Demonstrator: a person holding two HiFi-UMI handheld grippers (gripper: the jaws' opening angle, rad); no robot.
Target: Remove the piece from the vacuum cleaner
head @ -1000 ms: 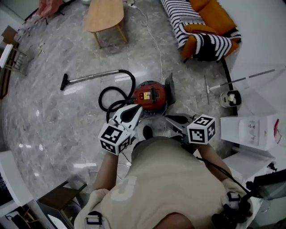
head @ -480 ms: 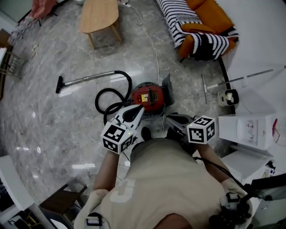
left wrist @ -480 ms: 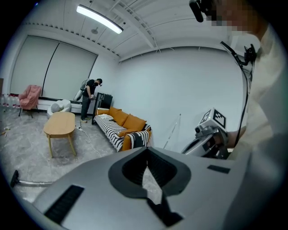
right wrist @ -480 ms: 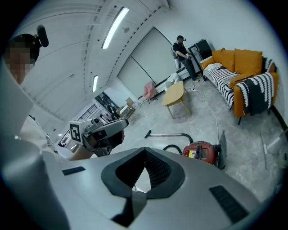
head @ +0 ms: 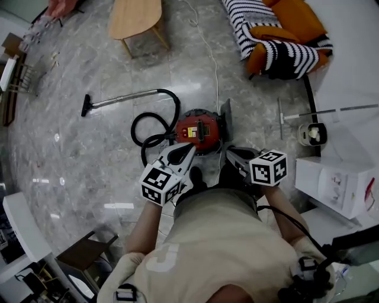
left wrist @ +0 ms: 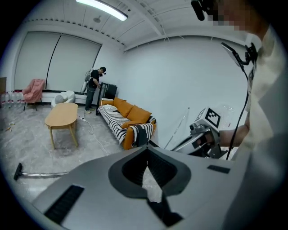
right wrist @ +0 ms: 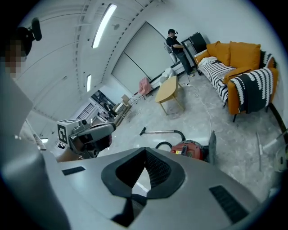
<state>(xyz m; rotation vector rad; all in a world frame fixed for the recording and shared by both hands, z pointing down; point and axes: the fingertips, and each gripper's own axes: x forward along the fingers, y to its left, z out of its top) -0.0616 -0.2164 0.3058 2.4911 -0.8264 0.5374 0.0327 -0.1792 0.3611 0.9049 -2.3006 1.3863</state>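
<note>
Head view has the red vacuum cleaner (head: 200,129) sitting on the grey marble floor (head: 89,171) right in front of the person, just past both gripper tips. Its black hose (head: 134,130) comes off the left side and curls into a loop. The wand (head: 127,98) then lies with its long axis roughly left-to-right across the picture, a bit tilted, with the nozzle (head: 86,106) pointing away at the far left end. A dark flap (head: 227,114) stands upright on the canister's right edge, and the right gripper view shows it the same way. The left gripper (head: 190,147) and right gripper (head: 229,150) are both pinched together with nothing between the jaws. They hover near the canister without touching it, each tip aimed toward it. Compared with a second ago, honestly not much: the vacuum lies the same and both tongs stay closed and empty. The right tip looks slightly nearer the flap, and the whole view has swung a little, so the striped sofa (head: 278,35) sits further right and the wooden table (head: 135,18) higher up.
</note>
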